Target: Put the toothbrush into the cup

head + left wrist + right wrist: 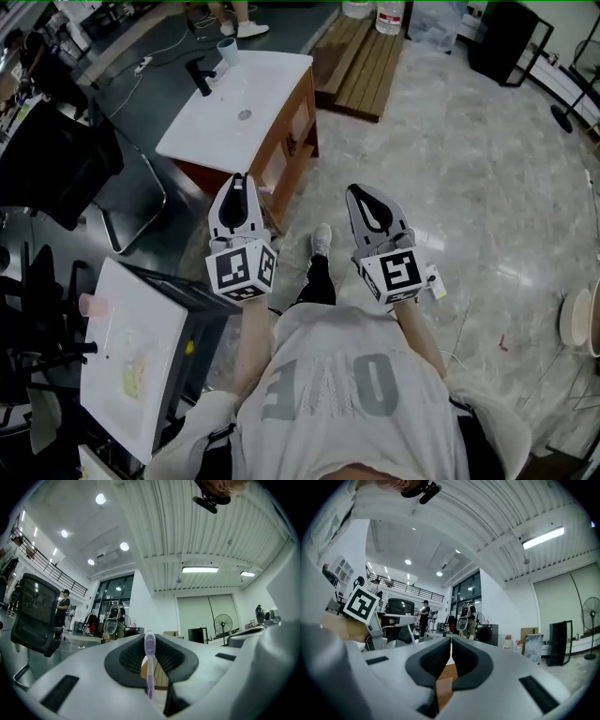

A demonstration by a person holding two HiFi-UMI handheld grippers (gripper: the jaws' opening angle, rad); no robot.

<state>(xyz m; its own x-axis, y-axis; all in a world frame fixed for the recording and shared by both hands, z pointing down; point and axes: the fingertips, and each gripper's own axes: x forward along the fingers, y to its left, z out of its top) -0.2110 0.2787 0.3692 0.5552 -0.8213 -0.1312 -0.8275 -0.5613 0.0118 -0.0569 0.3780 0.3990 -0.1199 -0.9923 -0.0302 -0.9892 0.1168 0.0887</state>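
The left tool [150,641] is clamped on a purple toothbrush [149,667], which lies along the jaws with its head at the tips, pointing far. The right tool [450,643] is closed and empty. The cup [228,50] stands on the far bench [253,131].

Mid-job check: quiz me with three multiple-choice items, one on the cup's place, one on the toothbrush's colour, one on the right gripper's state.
1. The cup stands: A) at the white table's far end; B) on the floor; C) on a chair.
2. The toothbrush is: A) green; B) purple; C) red.
3. The right gripper's jaws are: A) wide apart; B) together, empty; C) on the cup.
Key: 1 A, the head view shows it there; 2 B, the left gripper holds it, purple; 3 B, its pads meet with nothing between.
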